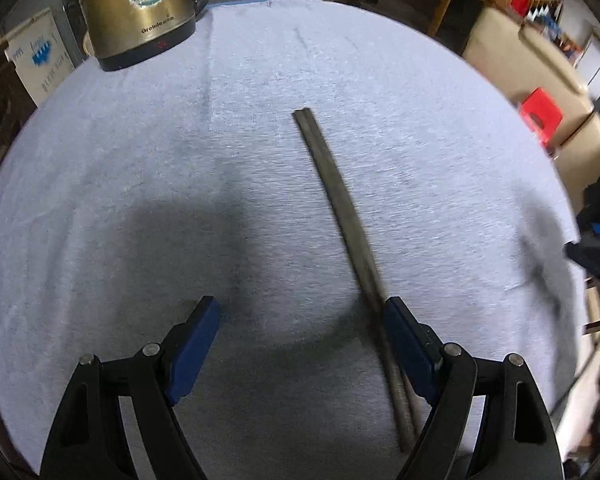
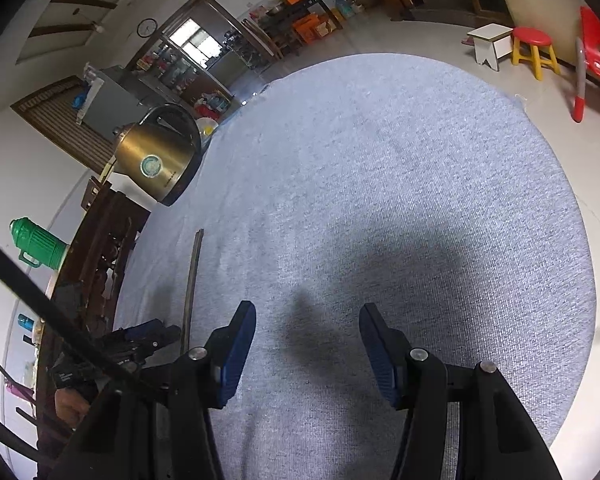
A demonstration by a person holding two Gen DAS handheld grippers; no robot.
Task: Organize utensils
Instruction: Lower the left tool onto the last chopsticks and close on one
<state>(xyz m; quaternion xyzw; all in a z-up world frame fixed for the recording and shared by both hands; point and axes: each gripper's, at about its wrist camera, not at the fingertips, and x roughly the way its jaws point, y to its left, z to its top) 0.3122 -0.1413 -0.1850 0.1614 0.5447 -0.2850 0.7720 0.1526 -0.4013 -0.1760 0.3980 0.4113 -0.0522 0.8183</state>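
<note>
Left tongs (image 1: 302, 312), spread wide, have chopsticks (image 1: 340, 208) lying against their right pad.

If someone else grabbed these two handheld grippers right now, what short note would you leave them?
Left gripper: open, holding nothing, low over the grey cloth.
Right gripper: open, holding nothing, over bare cloth.
Chopsticks: a dark pair lying together on the cloth, their near end passing by the left gripper's right finger.
Kettle: brass-coloured, at the far edge.
Done: nothing that shows.
Left: pick up the chopsticks; no holder is in view.
</note>
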